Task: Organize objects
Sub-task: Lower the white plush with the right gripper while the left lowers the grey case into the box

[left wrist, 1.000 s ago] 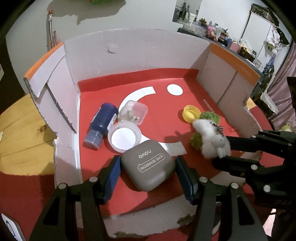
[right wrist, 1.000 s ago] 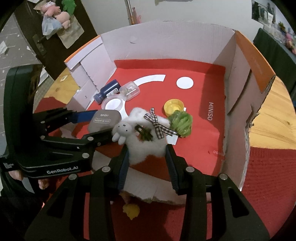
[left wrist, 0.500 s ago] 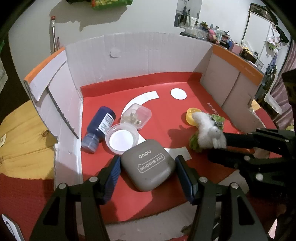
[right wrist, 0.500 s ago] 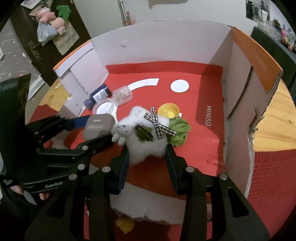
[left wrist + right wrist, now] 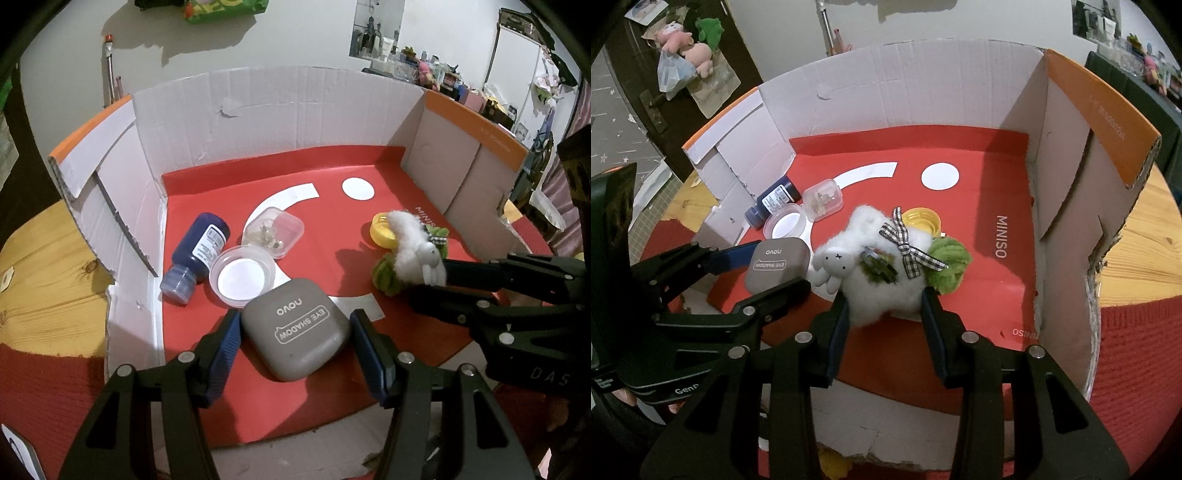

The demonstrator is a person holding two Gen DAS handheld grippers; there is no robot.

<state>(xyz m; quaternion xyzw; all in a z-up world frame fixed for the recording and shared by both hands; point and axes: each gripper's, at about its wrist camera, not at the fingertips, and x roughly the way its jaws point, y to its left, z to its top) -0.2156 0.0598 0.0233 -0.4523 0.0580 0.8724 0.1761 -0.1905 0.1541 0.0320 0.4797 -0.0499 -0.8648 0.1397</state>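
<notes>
Between the left gripper's (image 5: 295, 332) blue pads sits the grey eye-shadow case (image 5: 294, 333), clamped at both sides, apparently lifted off the red box floor (image 5: 369, 170). Beside it on its right, the right gripper (image 5: 884, 304) is closed on the white plush rabbit (image 5: 882, 280), green tuft past its right finger.

Black hand-held gripper (image 5: 295, 354), blue pads (image 5: 221, 354)
</notes>
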